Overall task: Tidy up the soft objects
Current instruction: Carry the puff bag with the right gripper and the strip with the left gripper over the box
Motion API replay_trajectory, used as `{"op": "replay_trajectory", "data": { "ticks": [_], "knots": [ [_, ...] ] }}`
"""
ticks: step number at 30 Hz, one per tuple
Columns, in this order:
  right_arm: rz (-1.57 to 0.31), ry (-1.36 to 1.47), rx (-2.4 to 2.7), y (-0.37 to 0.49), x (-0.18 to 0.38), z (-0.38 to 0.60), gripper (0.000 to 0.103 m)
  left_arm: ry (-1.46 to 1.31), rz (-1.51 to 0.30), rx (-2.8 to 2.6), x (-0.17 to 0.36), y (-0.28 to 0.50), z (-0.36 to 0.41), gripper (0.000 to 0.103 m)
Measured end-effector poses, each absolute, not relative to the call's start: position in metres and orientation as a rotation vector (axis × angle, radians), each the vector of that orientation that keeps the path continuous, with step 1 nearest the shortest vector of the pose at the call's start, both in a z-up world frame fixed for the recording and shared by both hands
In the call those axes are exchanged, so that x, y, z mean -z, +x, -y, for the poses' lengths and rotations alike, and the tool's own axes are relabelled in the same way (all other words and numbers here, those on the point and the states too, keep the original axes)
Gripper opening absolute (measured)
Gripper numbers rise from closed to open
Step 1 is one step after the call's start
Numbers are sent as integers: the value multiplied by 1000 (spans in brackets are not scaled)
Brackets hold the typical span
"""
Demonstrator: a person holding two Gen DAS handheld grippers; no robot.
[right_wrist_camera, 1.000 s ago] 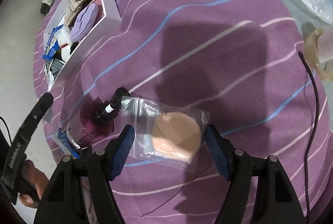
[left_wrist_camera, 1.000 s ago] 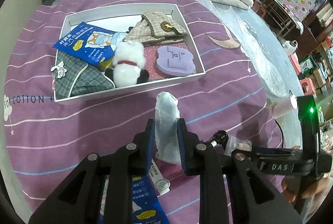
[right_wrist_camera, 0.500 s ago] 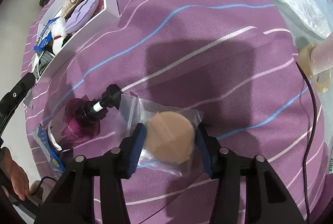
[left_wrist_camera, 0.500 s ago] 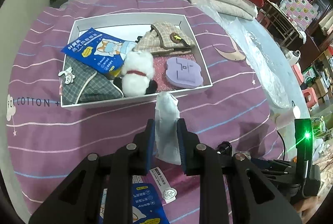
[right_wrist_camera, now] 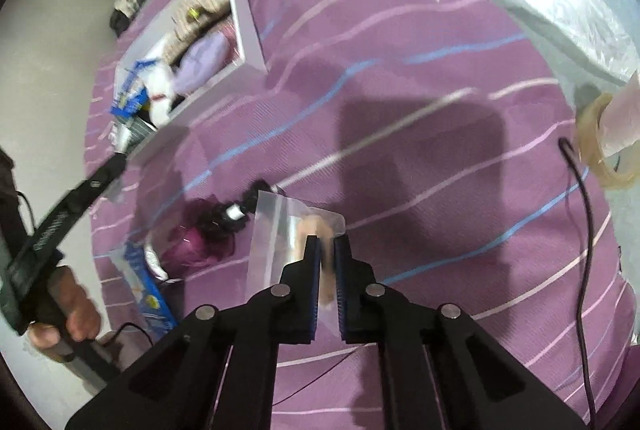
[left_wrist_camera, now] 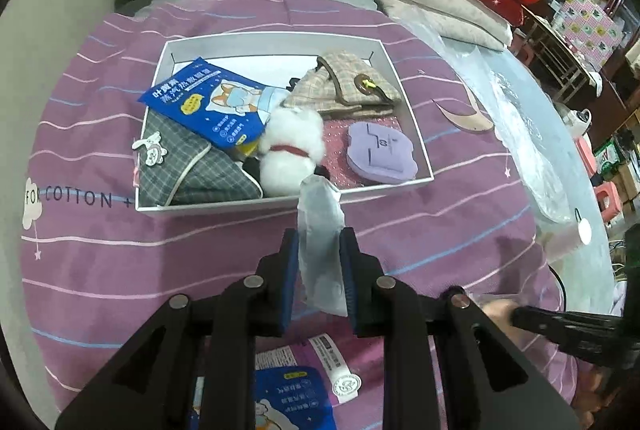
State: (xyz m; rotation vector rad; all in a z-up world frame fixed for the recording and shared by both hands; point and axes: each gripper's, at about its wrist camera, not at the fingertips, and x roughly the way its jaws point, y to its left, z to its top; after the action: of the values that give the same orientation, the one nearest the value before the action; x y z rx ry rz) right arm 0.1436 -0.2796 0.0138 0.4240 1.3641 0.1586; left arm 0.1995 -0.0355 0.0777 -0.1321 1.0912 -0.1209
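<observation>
My left gripper (left_wrist_camera: 319,250) is shut on a clear plastic packet (left_wrist_camera: 320,230) and holds it above the purple bedspread, just in front of the white box (left_wrist_camera: 276,38). The box holds a blue sachet (left_wrist_camera: 208,106), a white plush toy (left_wrist_camera: 292,154), a purple pad (left_wrist_camera: 380,154), a grey plaid pouch (left_wrist_camera: 192,166) and a beige plaid pouch (left_wrist_camera: 348,86). My right gripper (right_wrist_camera: 327,250) is shut on a clear bag with a tan sponge (right_wrist_camera: 316,230), lifted on edge off the bedspread. The box also shows in the right wrist view (right_wrist_camera: 244,14), far left.
A magenta bottle with a black cap (right_wrist_camera: 208,234) and a blue sachet (right_wrist_camera: 148,286) lie left of my right gripper. A tape roll (right_wrist_camera: 604,146) and a black cable (right_wrist_camera: 584,230) lie on the right. Another blue sachet (left_wrist_camera: 292,398) lies under my left gripper. Crinkled clear plastic (left_wrist_camera: 516,134) covers the bed's right side.
My right gripper has closed on the sponge bag and lifted it on edge. My left gripper has carried its packet closer to the white box.
</observation>
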Motion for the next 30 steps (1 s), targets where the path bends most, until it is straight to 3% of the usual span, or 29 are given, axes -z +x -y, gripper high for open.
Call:
{"op": "replay_trajectory", "data": {
  "ticks": [10, 21, 30],
  "knots": [
    [-1211, 447, -239, 154, -81, 279, 5, -178, -1113, 144, -74, 203, 31, 22],
    [-1147, 369, -269, 195, -95, 243, 5, -247, -1055, 57, -82, 206, 3, 22],
    [-977, 395, -319, 252, -143, 208, 5, -257, -979, -51, -96, 215, -31, 22]
  ]
}}
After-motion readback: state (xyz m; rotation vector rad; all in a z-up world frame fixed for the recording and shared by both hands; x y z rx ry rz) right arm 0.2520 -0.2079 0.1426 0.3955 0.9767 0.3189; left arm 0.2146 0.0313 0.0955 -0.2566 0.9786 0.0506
